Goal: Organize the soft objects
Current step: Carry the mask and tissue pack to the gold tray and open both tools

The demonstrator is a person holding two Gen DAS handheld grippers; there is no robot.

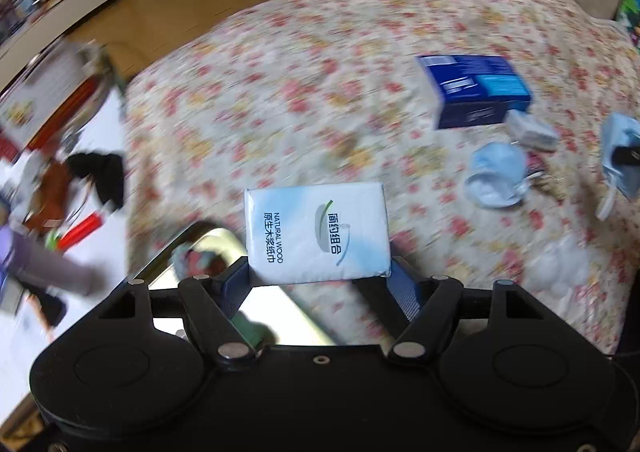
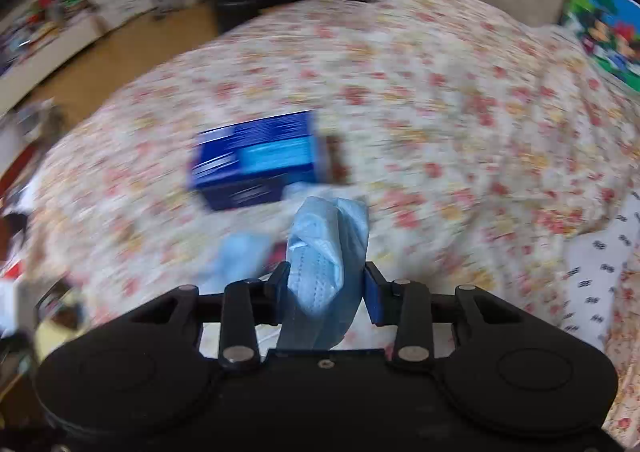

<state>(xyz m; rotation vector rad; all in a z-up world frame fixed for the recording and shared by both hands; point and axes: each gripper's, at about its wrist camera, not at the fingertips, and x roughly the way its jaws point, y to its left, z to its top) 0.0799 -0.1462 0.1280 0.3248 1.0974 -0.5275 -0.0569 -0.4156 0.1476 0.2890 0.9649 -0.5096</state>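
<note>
My left gripper (image 1: 320,278) is shut on a white and pale blue tissue pack (image 1: 316,232), held flat above the near edge of the flowered bed (image 1: 280,92). My right gripper (image 2: 326,286) is shut on a crumpled light blue face mask (image 2: 328,252), lifted over the quilt. This mask also shows at the right edge of the left wrist view (image 1: 618,144). A second blue mask (image 1: 496,180) (image 2: 240,256) lies loose on the quilt. Behind it stands a dark blue carton (image 1: 476,88) (image 2: 256,160). Both views are blurred by motion.
A small grey-white packet (image 1: 532,130) lies beside the carton. A shiny metal tray (image 1: 208,252) sits under the left gripper at the bed's edge. Clutter, a black cloth (image 1: 100,176) and a red object (image 1: 80,232) lie to the left. A colourful cushion (image 2: 604,28) is far right.
</note>
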